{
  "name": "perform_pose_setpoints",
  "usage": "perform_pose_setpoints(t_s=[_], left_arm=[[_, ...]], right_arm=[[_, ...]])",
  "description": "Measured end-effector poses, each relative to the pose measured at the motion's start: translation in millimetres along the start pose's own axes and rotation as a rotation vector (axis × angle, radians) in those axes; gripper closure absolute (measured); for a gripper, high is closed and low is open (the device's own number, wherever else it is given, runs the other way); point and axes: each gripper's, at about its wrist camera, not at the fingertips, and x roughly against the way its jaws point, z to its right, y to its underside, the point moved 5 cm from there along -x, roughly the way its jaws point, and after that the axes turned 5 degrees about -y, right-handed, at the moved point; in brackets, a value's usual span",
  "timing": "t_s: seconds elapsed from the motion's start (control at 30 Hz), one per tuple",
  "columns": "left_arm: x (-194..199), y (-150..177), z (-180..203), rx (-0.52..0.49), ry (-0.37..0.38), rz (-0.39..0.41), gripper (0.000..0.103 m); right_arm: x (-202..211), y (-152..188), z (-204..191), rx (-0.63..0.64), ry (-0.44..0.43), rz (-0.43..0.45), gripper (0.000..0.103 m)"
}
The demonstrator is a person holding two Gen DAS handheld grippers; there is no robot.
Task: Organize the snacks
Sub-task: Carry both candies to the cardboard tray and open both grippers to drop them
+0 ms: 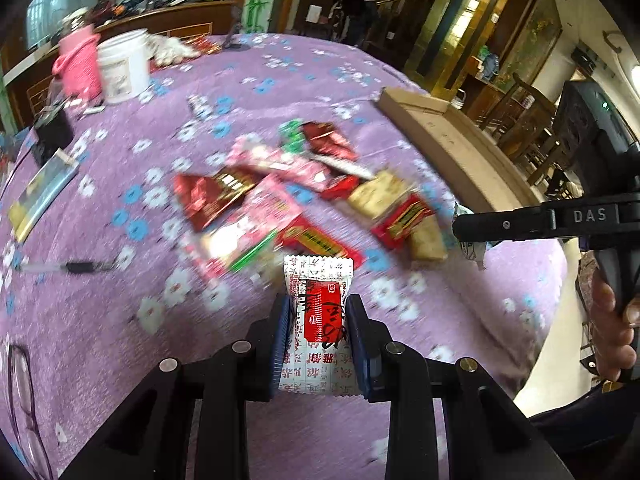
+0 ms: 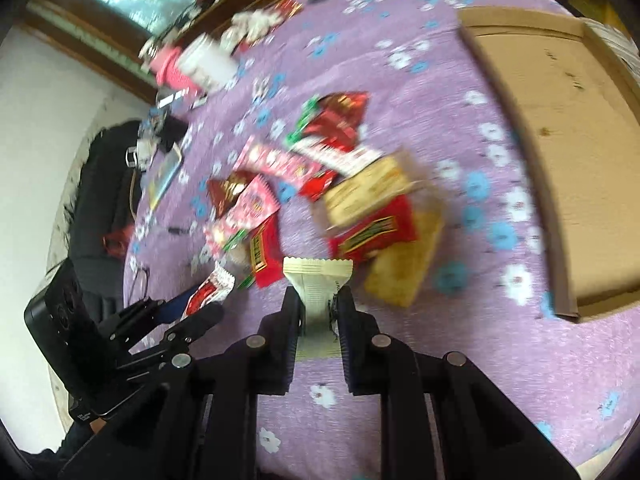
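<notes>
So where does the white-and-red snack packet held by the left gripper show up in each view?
Left wrist: white-and-red packet bottom centre, clamped between the left gripper's pads.
Right wrist: same packet lower left, poking from that gripper.
Shared landmark: cardboard box, right of the snack pile in both views.

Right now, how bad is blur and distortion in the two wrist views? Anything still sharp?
Left wrist view: the snack pile and floral tablecloth are motion-smeared; the white-and-red packet in the left gripper stays sharp. Right wrist view: heavier smear over the pile and cardboard box; the cream packet in the right gripper reads clean. Both show strong fisheye bending and dark corners.
</notes>
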Motion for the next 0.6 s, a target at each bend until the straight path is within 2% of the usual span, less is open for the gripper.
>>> perform_pose_setpoints(t_s=[0.3,0.6], left_arm=[[-2.7,-42.2,68.2,-0.087,0.070,0.030,0.074],[-16.1,-87.6,139.7,-0.137,0.138,0.033,0.074]], right_arm=[[51.7,-11.8,60.5,-0.114,0.015,0.110,0.085],[96.0,-25.6,117.9,-0.164,0.041,0.164,0.085]])
